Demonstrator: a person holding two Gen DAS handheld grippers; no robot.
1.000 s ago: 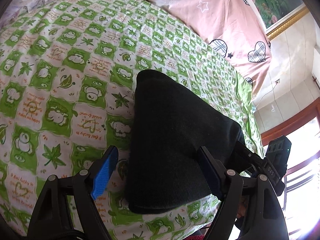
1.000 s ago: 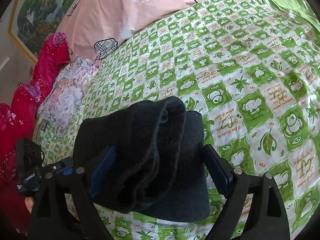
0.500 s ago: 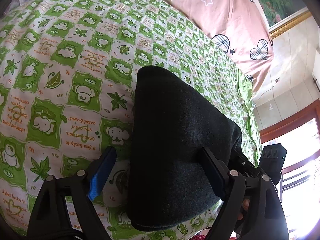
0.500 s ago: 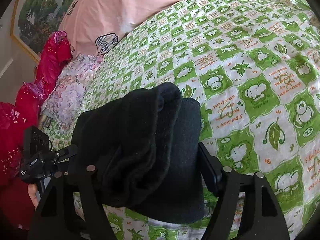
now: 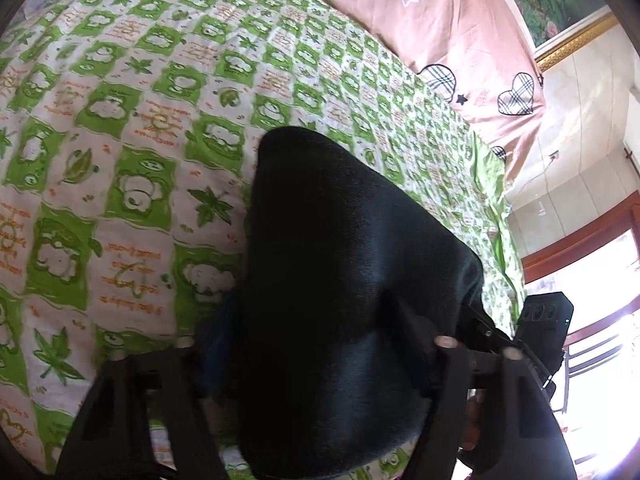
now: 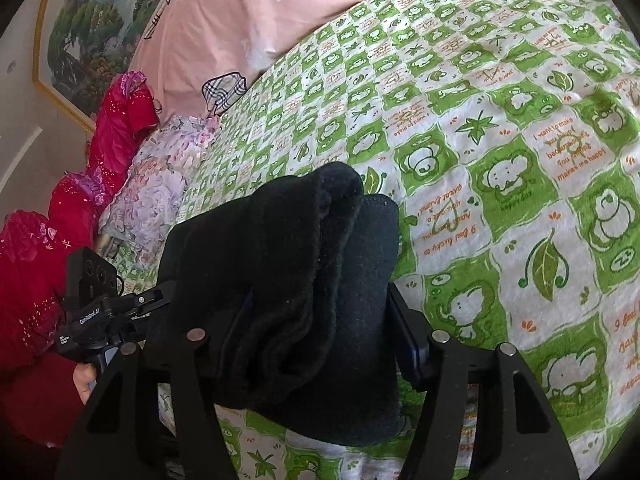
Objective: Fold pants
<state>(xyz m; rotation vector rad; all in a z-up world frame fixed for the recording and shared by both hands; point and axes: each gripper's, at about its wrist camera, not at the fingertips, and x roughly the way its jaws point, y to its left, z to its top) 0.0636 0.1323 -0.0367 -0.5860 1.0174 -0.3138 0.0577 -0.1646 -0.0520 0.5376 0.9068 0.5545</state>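
Left wrist view – pants: one black folded bundle (image 5: 344, 288) lay on the green checked bedsheet (image 5: 132, 128), filling the middle of the frame and reaching forward away from the camera.
Left wrist view – left tool: the left tool (image 5: 320, 344) straddled the near end of the pants, one finger on each side and pressed into the cloth; it looked clamped on the bundle, though blur and dark fabric hid the pads.
Left wrist view – other tool: the right tool's camera housing was visible at the right edge, just beyond the pants' far side.
Left wrist view – background: one pink quilt (image 5: 440, 24) lay at the head of the bed, below one framed picture (image 5: 552, 4).
Right wrist view – pants: the same single bundle showed its stacked layers, a thick rolled fold on top of a flatter panel, long axis running forward along the fingers.
Right wrist view – right tool: the right tool (image 6: 316, 332) had its two fingers tight against both sides of the stack, gripping it.
Right wrist view – key relation: the pants sat directly between both tools, each holding an opposite side, so neither hand was nearer; my judgement was that any next move would need both together.
Right wrist view – count: one pair of pants, two tools, one floral pillow (image 6: 156, 192), one red garment (image 6: 100, 148).
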